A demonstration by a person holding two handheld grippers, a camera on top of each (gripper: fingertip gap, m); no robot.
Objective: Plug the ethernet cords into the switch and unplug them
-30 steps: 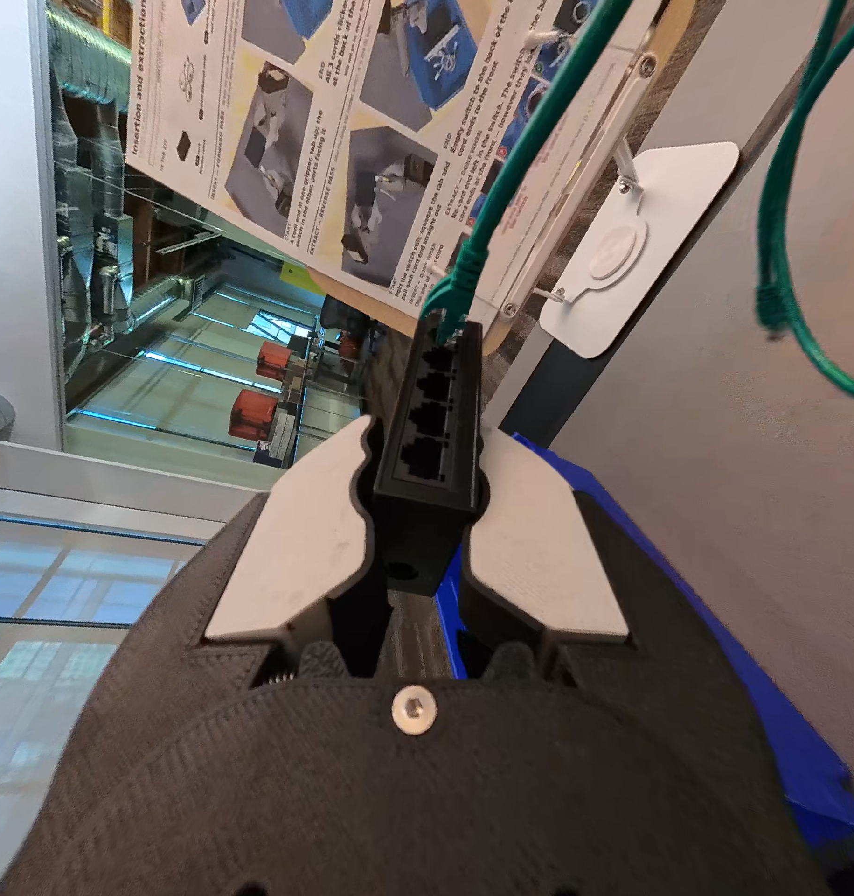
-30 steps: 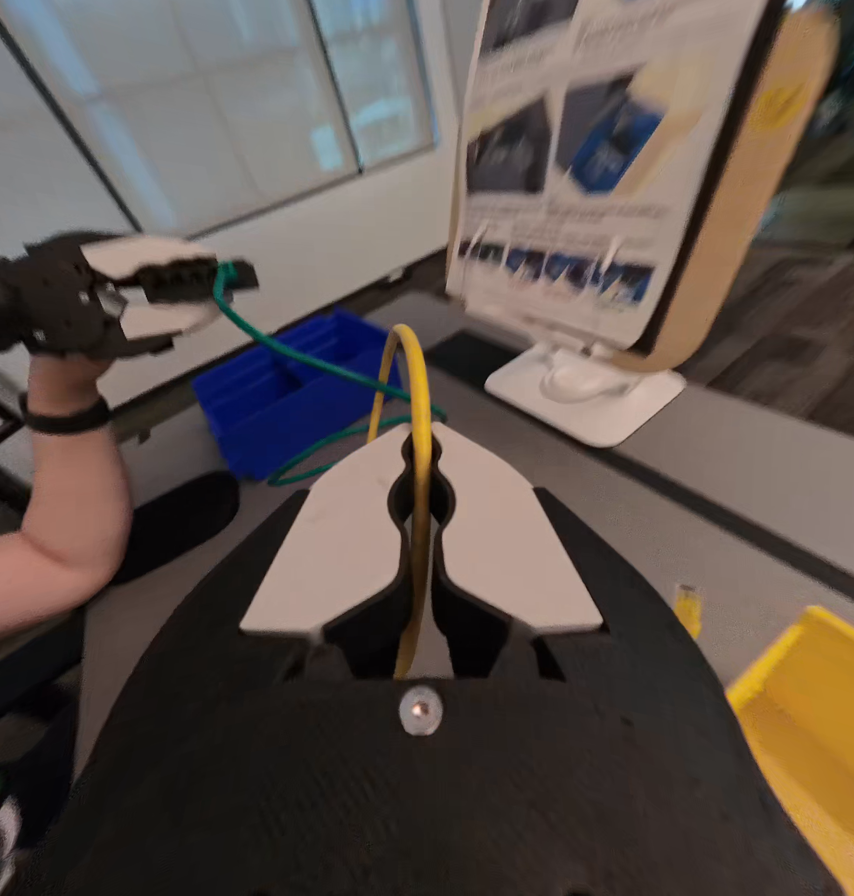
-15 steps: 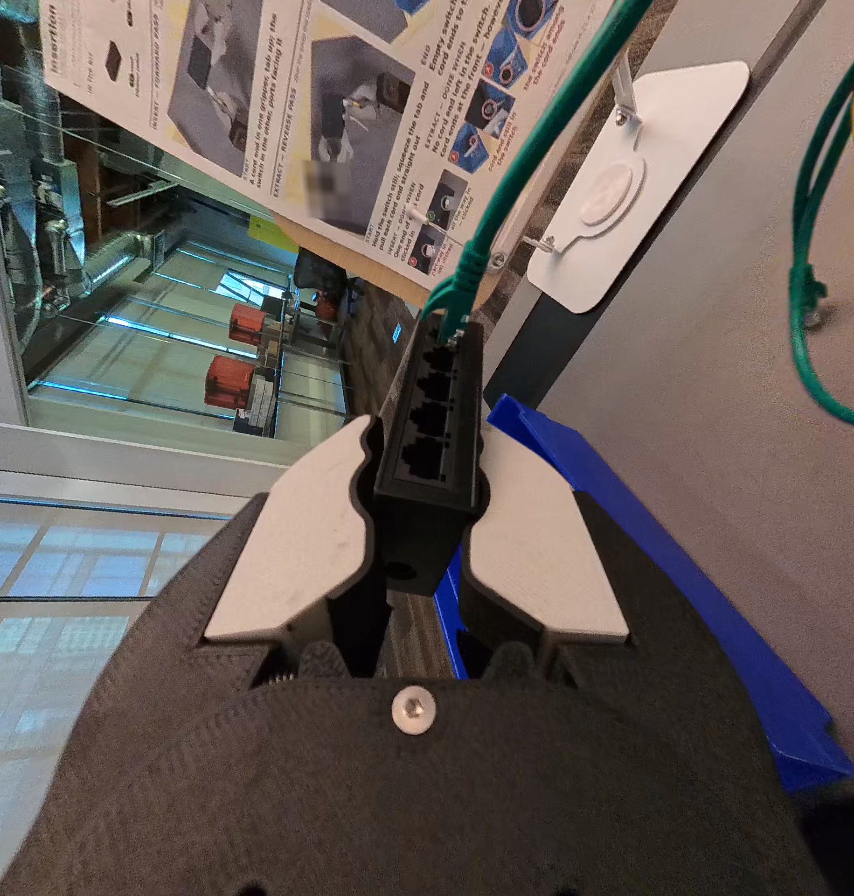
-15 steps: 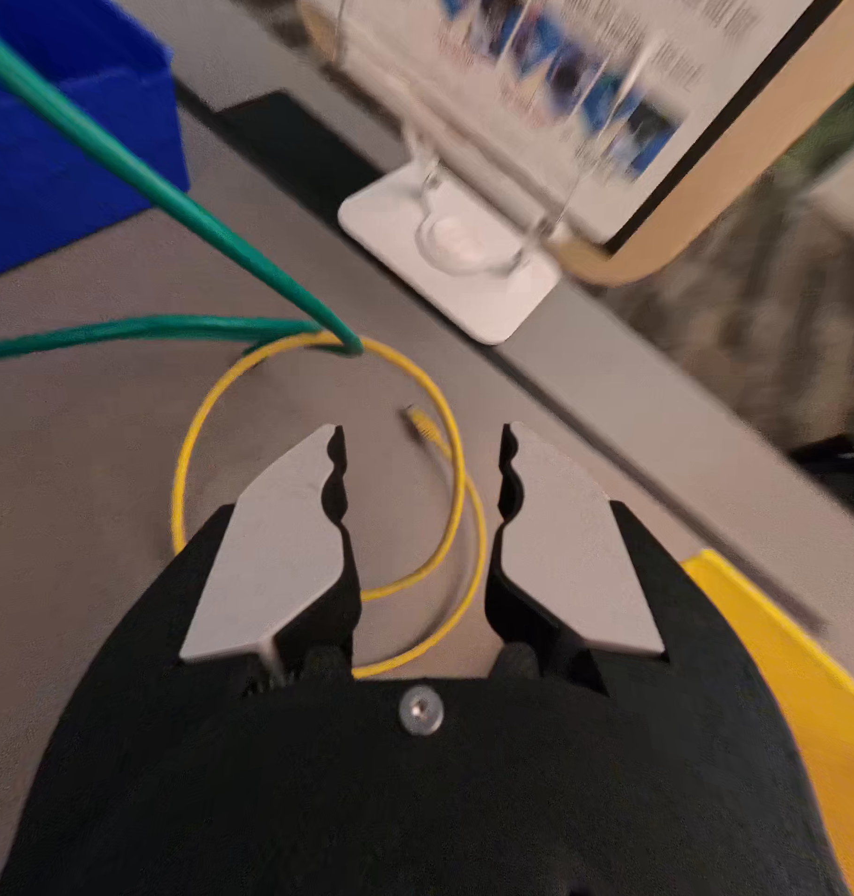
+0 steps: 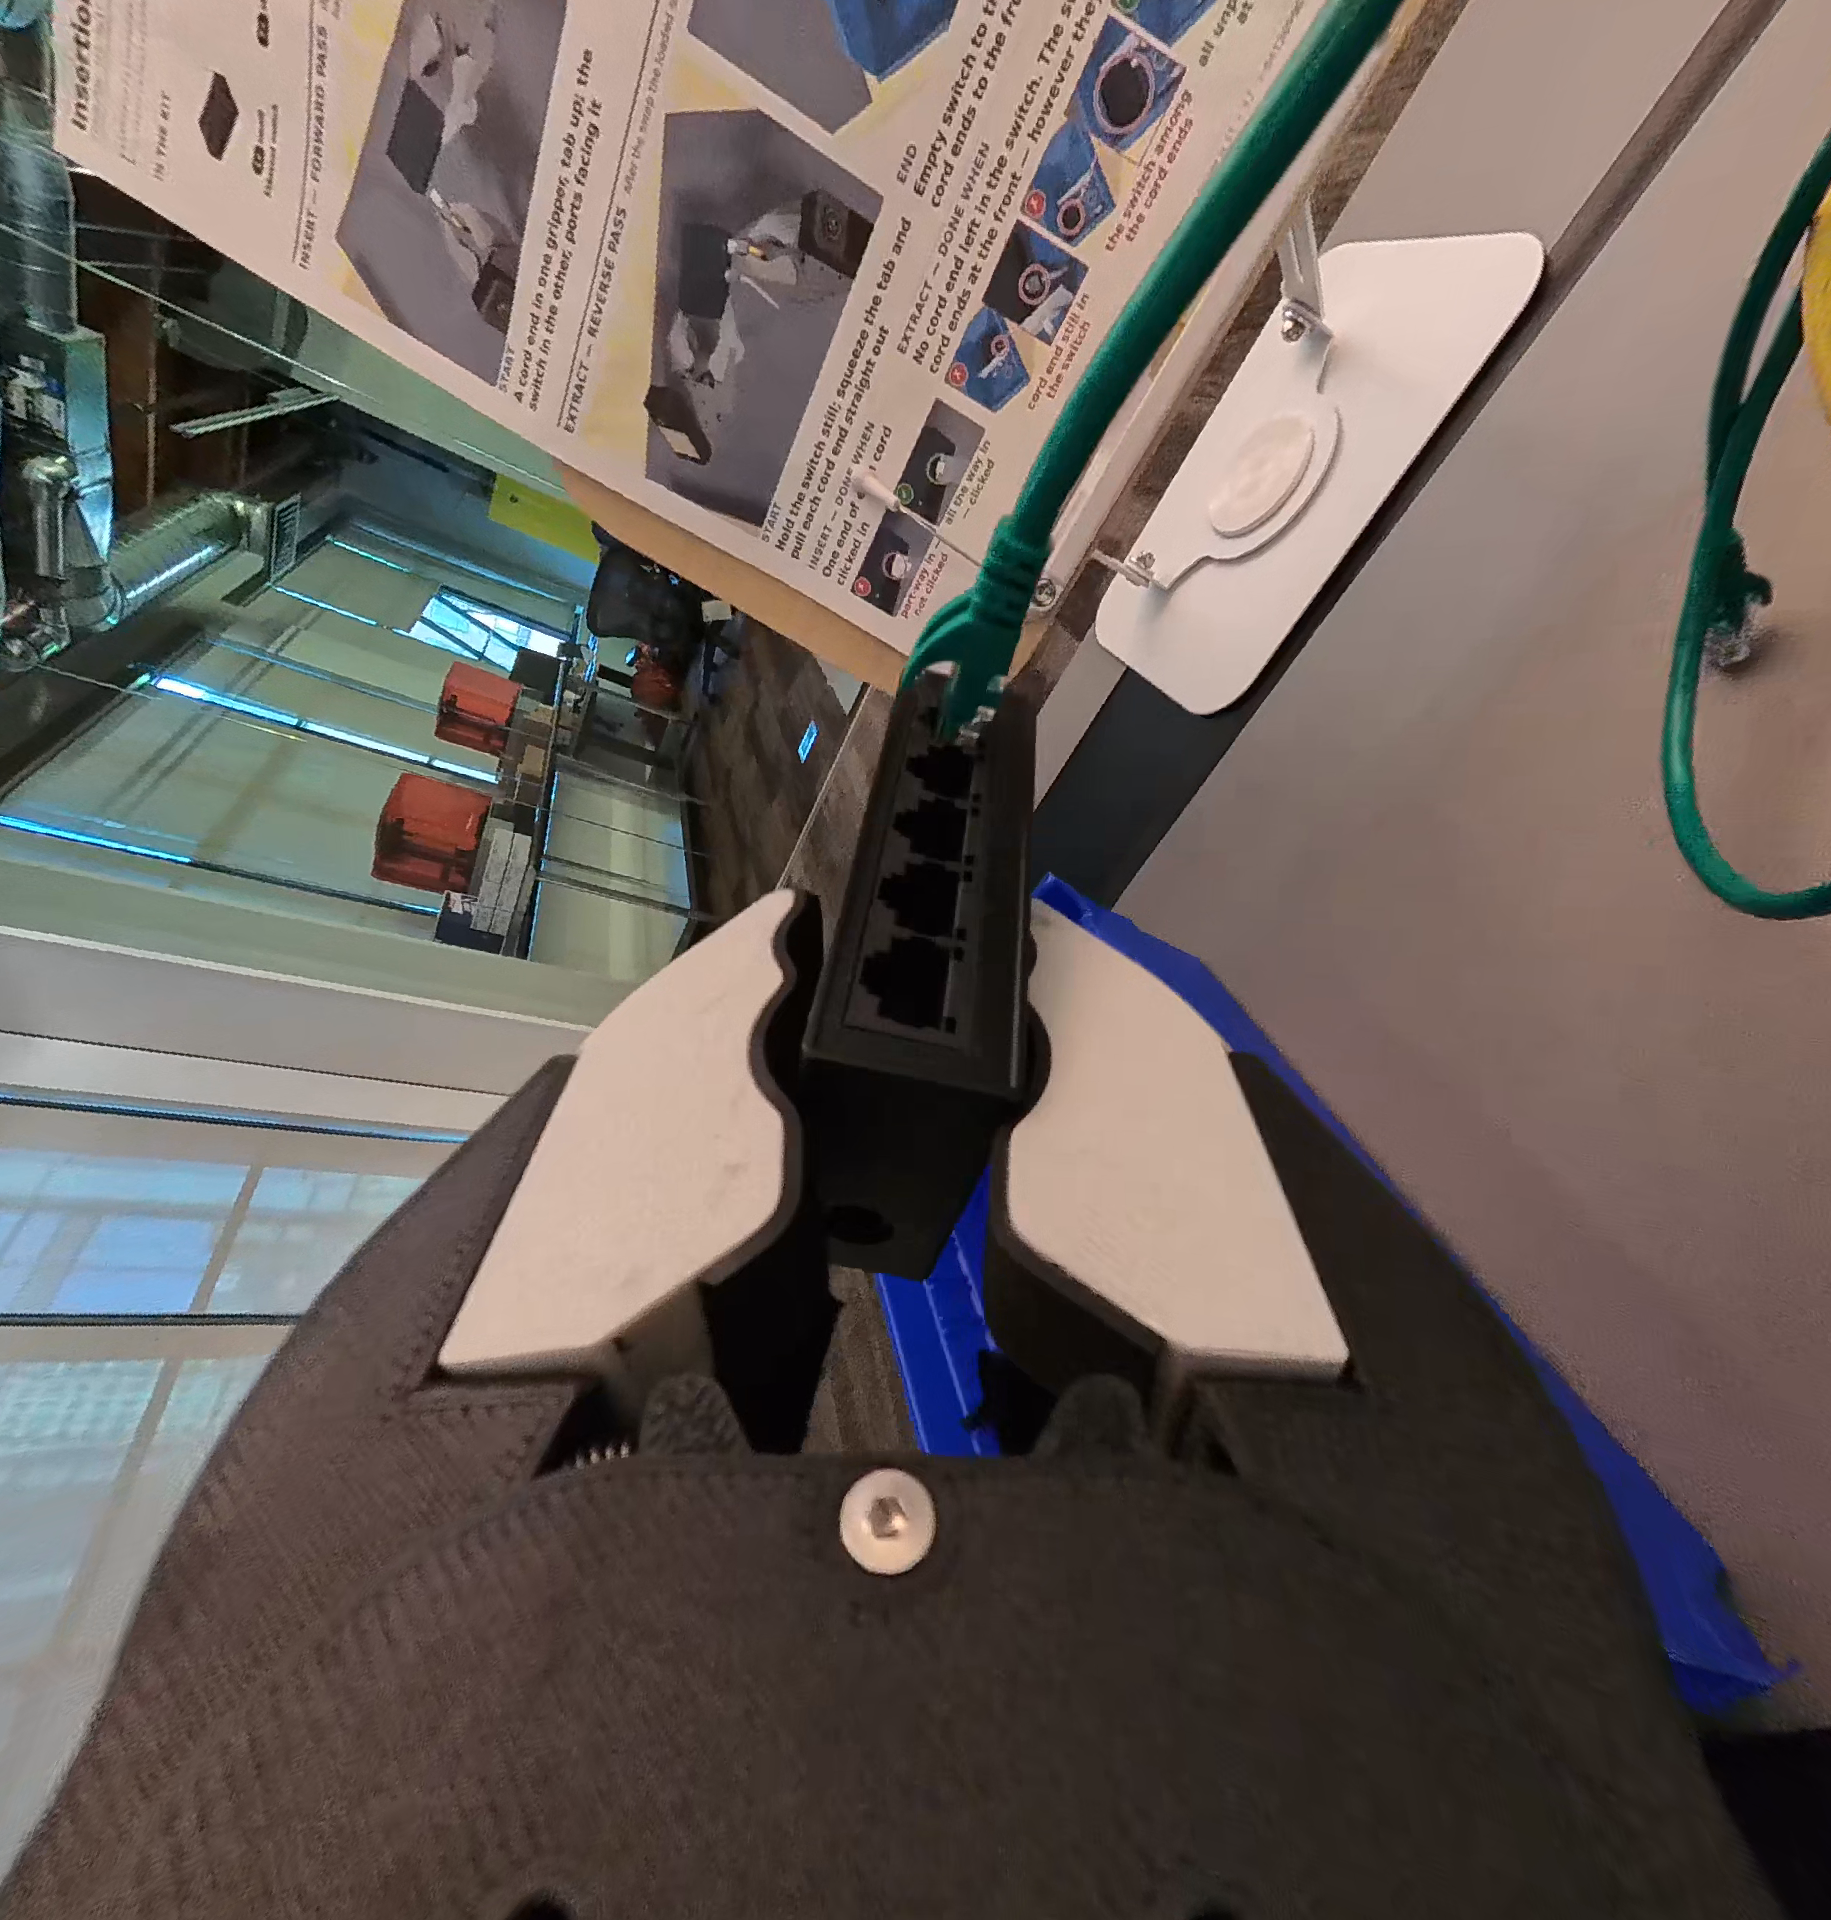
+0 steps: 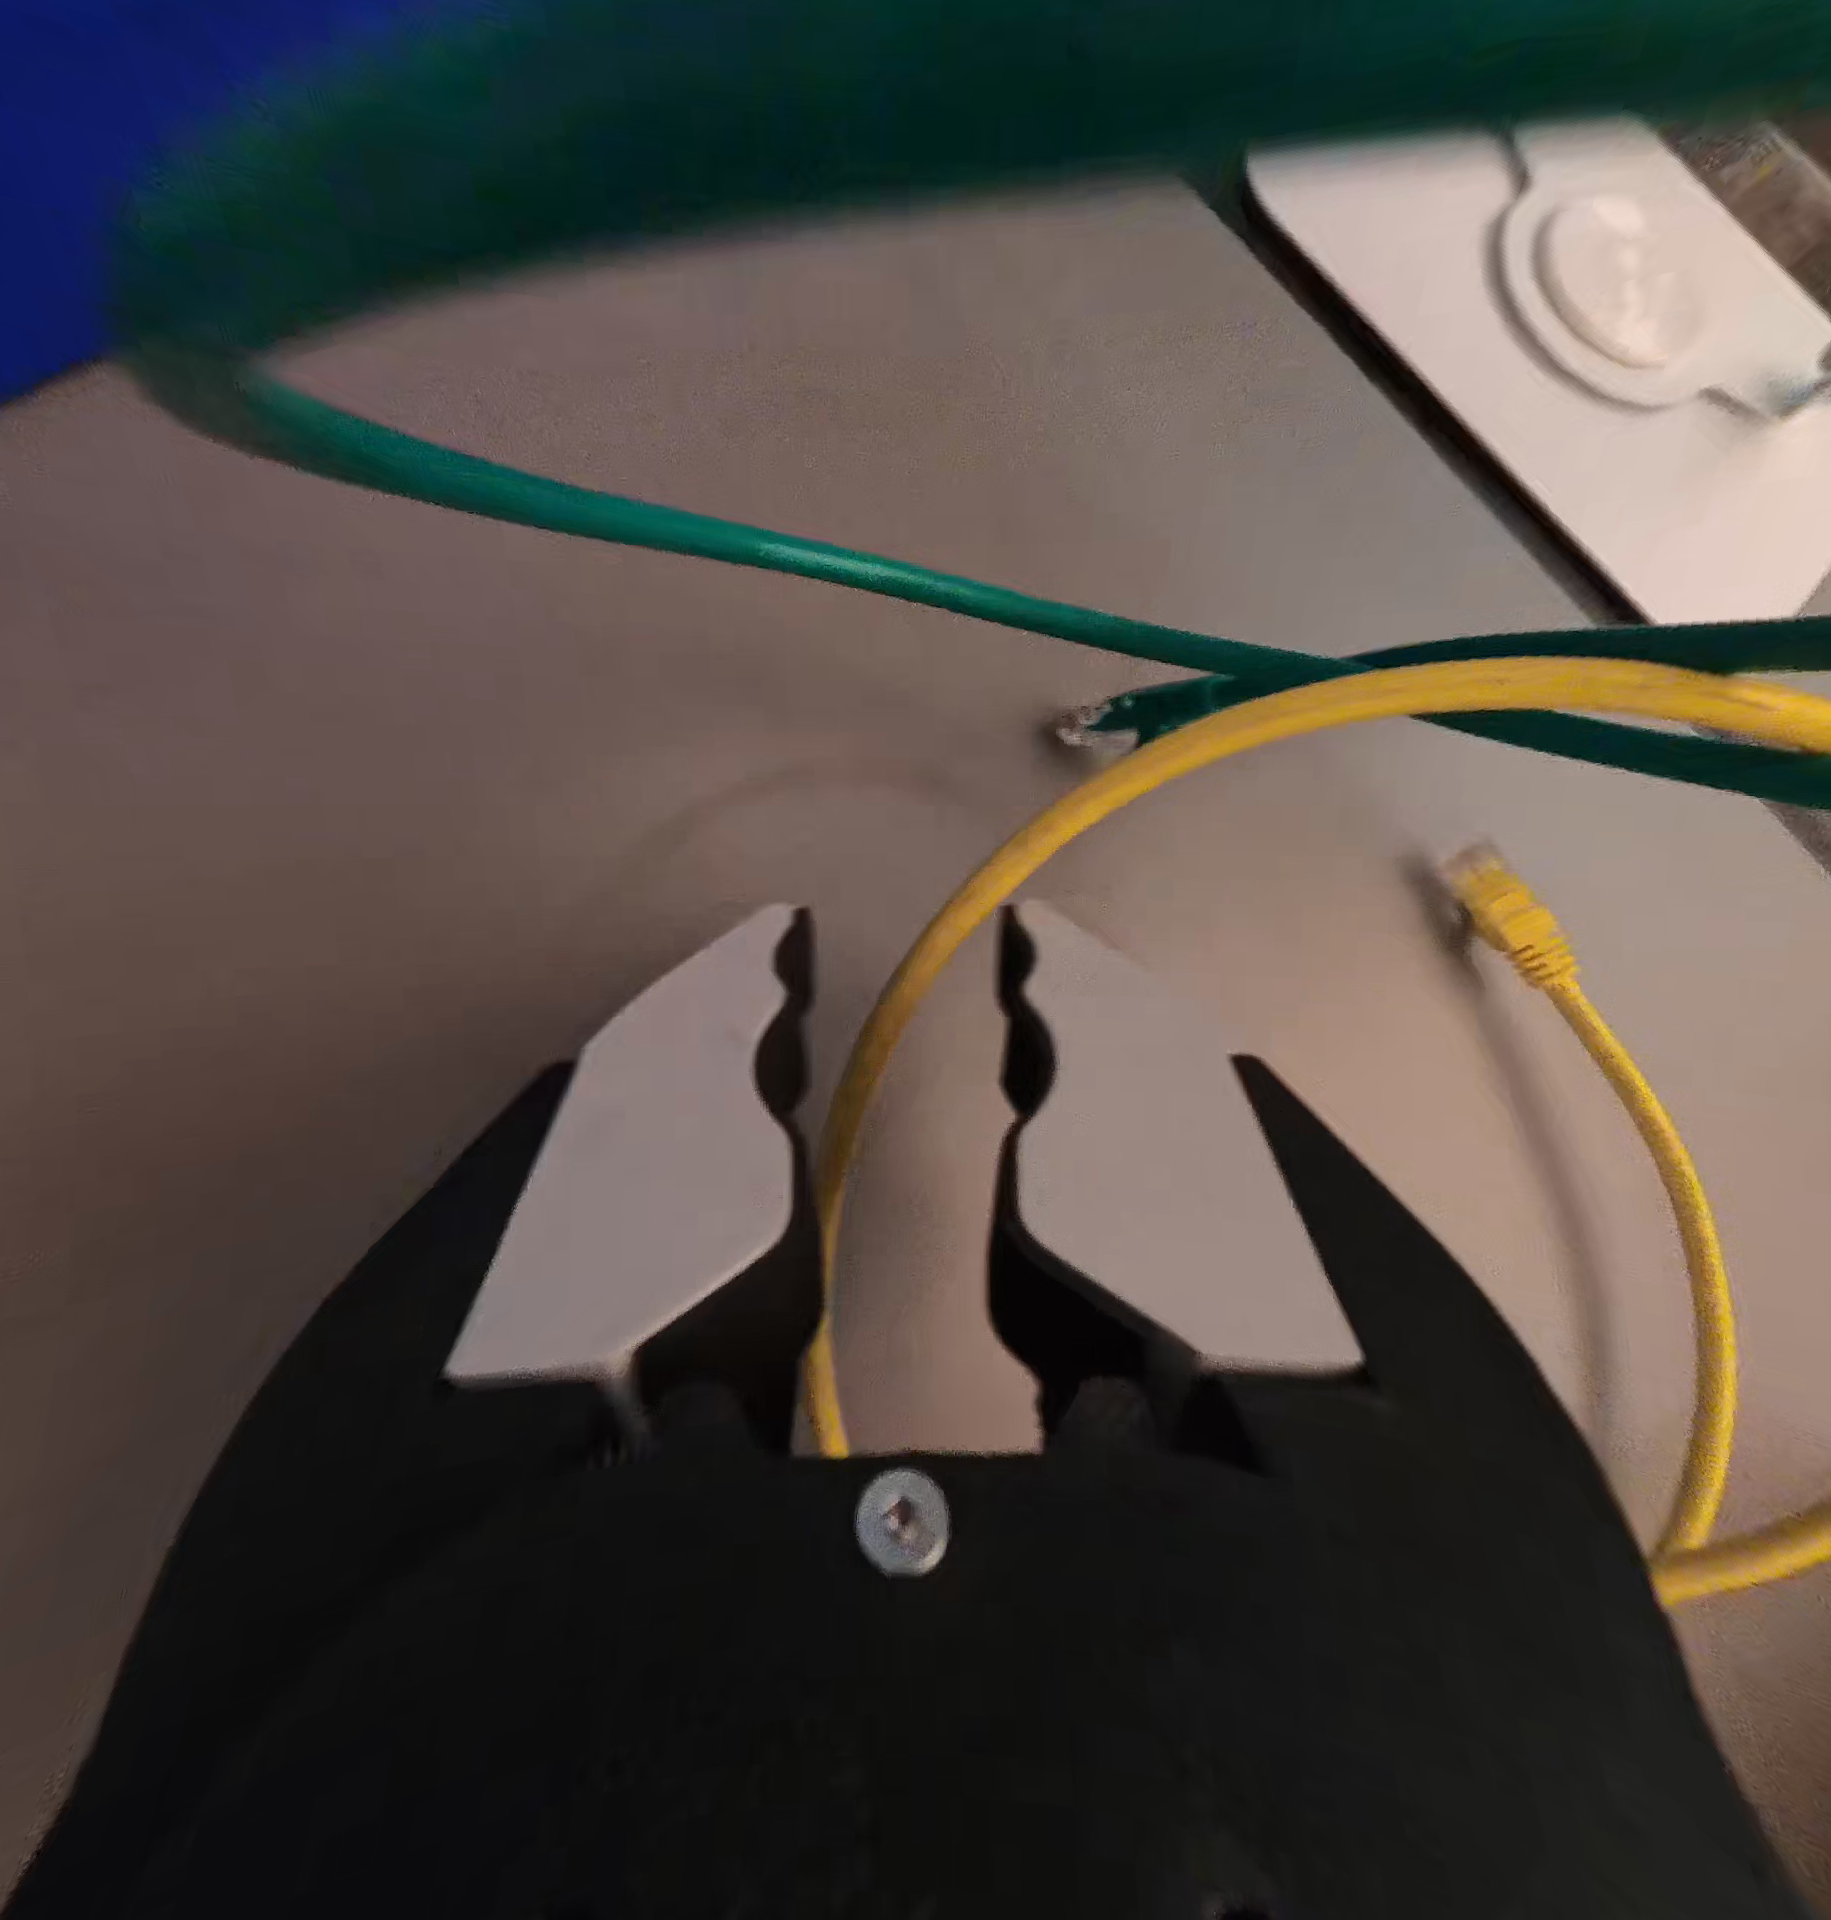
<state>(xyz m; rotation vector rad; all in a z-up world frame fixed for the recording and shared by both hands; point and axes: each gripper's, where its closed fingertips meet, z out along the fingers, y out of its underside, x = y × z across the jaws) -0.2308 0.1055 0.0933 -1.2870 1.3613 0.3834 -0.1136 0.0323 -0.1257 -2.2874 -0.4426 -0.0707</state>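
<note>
Gripping the black switch (image 5: pixel 916 1039), the left gripper (image 5: pixel 911 925) is holding jaws clamped; green cord (image 5: pixel 1119 343) plugged in its farthest port. Right gripper (image 6: pixel 906 920) is hovering, jaws parted and empty, over the yellow cord (image 6: pixel 890 1039) beside it.

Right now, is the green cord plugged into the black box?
Plugged in: the green cord ends in the farthest port of the black box; the other ports look empty.
</note>
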